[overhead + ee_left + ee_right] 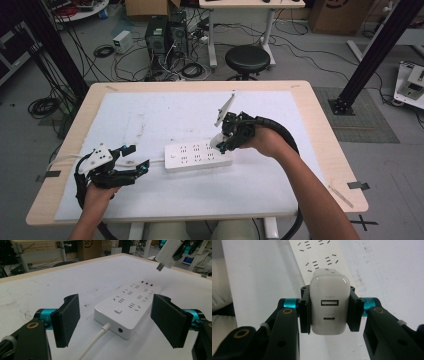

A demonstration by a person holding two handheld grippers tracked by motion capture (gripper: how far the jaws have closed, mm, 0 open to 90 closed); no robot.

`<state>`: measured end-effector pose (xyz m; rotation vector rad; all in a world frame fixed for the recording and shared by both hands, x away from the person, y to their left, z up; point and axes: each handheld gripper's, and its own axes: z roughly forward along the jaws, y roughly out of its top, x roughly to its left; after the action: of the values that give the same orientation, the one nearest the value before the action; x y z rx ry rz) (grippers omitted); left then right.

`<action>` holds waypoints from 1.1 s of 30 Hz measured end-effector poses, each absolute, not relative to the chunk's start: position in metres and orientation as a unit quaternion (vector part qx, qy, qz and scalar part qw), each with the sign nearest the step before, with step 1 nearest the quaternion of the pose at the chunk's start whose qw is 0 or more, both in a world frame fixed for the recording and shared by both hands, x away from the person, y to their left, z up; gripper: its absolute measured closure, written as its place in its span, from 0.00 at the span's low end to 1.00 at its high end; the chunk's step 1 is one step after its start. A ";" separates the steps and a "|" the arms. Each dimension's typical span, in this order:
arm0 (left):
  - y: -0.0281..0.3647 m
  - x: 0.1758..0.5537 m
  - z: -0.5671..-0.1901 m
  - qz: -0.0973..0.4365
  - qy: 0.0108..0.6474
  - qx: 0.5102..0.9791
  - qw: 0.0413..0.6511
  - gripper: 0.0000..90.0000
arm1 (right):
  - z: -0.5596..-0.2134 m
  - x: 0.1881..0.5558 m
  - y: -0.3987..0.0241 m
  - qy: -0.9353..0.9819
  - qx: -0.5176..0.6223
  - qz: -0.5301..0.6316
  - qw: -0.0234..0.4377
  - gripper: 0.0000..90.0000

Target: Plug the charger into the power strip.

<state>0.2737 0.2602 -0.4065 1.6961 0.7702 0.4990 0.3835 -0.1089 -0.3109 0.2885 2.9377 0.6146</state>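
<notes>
Holding a white charger [329, 306] tight between its jaws, the right gripper [226, 136] hangs just above the right end of the power strip [198, 156]; the strip lies long-ways, left to right, on the white mat [150, 120]; the charger's prongs point down at it, seen from the left gripper view; the left gripper [134, 159] waits spread wide and holding nothing, near the strip's left end; which holes sit right under the prongs is hard to tell.

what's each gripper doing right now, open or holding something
left gripper: open, nothing between its pads, facing the power strip.
right gripper: shut on the white charger, above the strip.
</notes>
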 end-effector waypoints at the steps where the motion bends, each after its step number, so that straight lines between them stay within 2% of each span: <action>1: 0.260 0.274 -0.406 0.213 0.327 0.724 0.569 0.26 | -0.312 0.384 -0.107 0.973 0.092 0.200 0.064 0.71; 16: 0.267 0.273 -0.411 0.214 0.338 0.718 0.571 0.26 | -0.323 0.405 -0.067 0.989 0.031 0.124 0.073 0.71; 33: 0.272 0.275 -0.416 0.212 0.344 0.714 0.572 0.26 | -0.339 0.420 -0.053 0.994 0.012 0.073 0.076 0.71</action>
<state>0.2746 0.2723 -0.4159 1.6737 0.8062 0.4962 0.4200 -0.0533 -0.3394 0.0360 2.9814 0.2176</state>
